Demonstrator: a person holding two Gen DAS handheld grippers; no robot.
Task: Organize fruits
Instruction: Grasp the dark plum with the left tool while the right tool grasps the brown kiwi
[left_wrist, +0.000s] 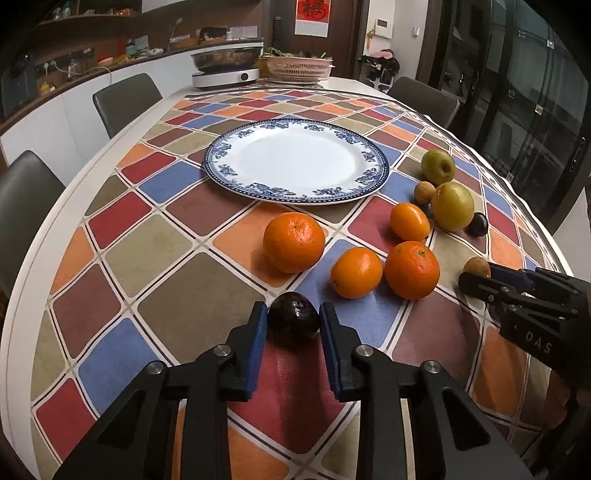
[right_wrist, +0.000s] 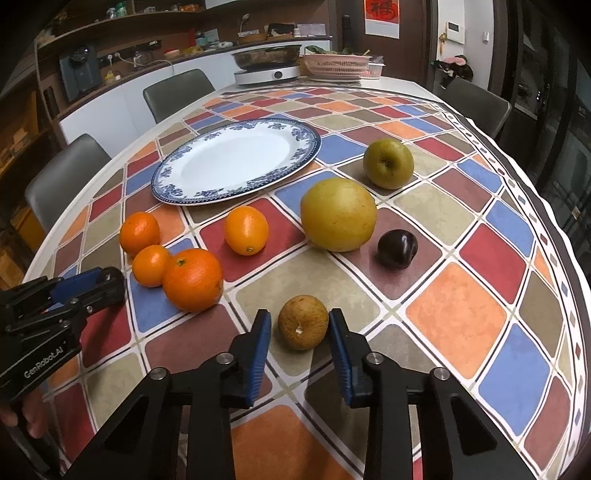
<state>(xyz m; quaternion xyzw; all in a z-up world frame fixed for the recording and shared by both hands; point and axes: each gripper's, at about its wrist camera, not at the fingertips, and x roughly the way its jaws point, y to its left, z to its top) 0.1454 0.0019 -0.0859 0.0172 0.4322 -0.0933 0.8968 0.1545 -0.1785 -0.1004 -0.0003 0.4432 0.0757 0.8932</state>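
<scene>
A blue-rimmed white plate (left_wrist: 295, 160) (right_wrist: 236, 162) lies empty on the checked tablecloth. Several oranges (left_wrist: 293, 242) (right_wrist: 192, 279), a yellow pear (right_wrist: 338, 214), a green apple (right_wrist: 388, 162) and a dark plum (right_wrist: 397, 247) lie near it. My left gripper (left_wrist: 293, 321) is open, its jaws either side of a dark plum (left_wrist: 293, 319) on the table. My right gripper (right_wrist: 300, 326) is open, its jaws either side of a small brown fruit (right_wrist: 303, 321). Another small brown fruit (left_wrist: 423, 192) lies by the apple.
An induction cooker with a pan (left_wrist: 226, 66) and a pink basket (left_wrist: 298, 66) stand at the table's far end. Grey chairs (left_wrist: 127, 101) line the left side and one (right_wrist: 476, 105) the far right. The table edge (right_wrist: 554, 229) curves along the right.
</scene>
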